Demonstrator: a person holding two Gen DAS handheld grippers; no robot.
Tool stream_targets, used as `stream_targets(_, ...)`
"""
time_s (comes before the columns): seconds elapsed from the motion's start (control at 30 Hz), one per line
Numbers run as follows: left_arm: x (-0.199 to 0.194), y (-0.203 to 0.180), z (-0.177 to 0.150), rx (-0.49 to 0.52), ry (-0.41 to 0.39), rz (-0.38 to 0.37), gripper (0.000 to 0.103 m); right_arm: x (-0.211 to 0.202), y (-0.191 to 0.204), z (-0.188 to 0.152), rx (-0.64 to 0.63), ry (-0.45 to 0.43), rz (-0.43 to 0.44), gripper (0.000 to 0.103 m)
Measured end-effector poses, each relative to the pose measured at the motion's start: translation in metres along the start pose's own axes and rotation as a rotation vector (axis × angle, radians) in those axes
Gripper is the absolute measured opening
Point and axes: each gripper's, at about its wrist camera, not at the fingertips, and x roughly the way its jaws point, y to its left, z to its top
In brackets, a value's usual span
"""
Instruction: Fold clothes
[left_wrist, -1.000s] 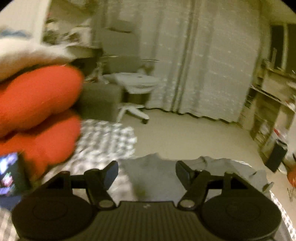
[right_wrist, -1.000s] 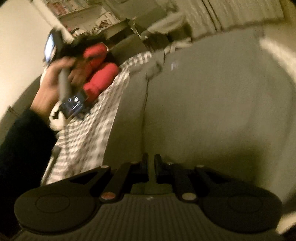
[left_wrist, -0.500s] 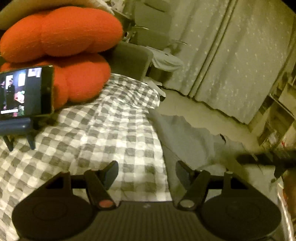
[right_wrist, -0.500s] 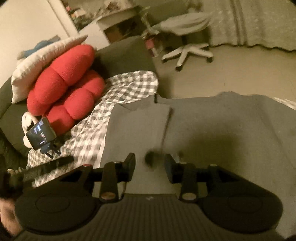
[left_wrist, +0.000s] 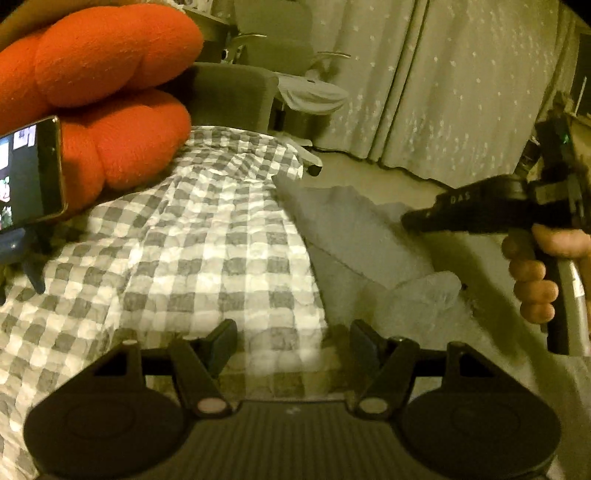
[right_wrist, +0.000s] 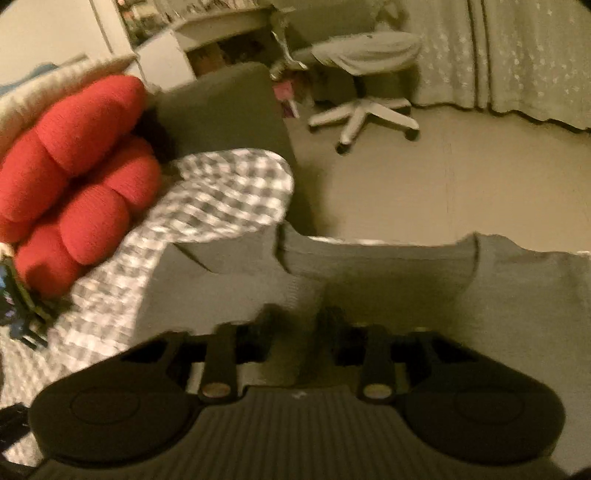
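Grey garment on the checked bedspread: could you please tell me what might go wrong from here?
The right gripper looks shut, but blur hides whether the grey garment is pinched; it may lift nothing. The open left gripper hovers over the checked bedspread at the garment's edge and could grab bedspread too.

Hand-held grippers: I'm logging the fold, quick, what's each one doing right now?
Left hand-held gripper: open, empty, over the checked blanket.
Right hand-held gripper: shut; whether it pinches the grey garment cannot be told.
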Motion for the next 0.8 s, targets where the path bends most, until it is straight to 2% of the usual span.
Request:
stream_targets(0.03, 0.0, 0.0, 0.0, 0.0, 0.001, 0.001, 0.069, -0.002, 0.002, 0.001, -0.018, -0.016, -0.011, 0.002)
stream_targets(0.23, 0.001, -0.003, 0.0, 0.015, 0.002, 0.012, 0.069, -0.025, 0.007, -0.001, -0.057, -0.121, -0.056, 0.001)
stream_targets(0.47, 0.005, -0.007, -0.002, 0.048, 0.004, 0.032, 0.07, -0.031, 0.001, -0.009, -0.026, -0.14, -0.092, 0.001)
stream_targets(0.6, 0.005, -0.005, 0.0, 0.041, 0.007, 0.026, 0.07, -0.04, 0.006, -0.016, -0.064, -0.199, -0.14, 0.001)
stream_targets(0.8, 0.007, -0.005, -0.001, 0.047, 0.008, 0.031, 0.07, -0.032, 0.012, -0.016, -0.061, -0.182, -0.204, 0.001)
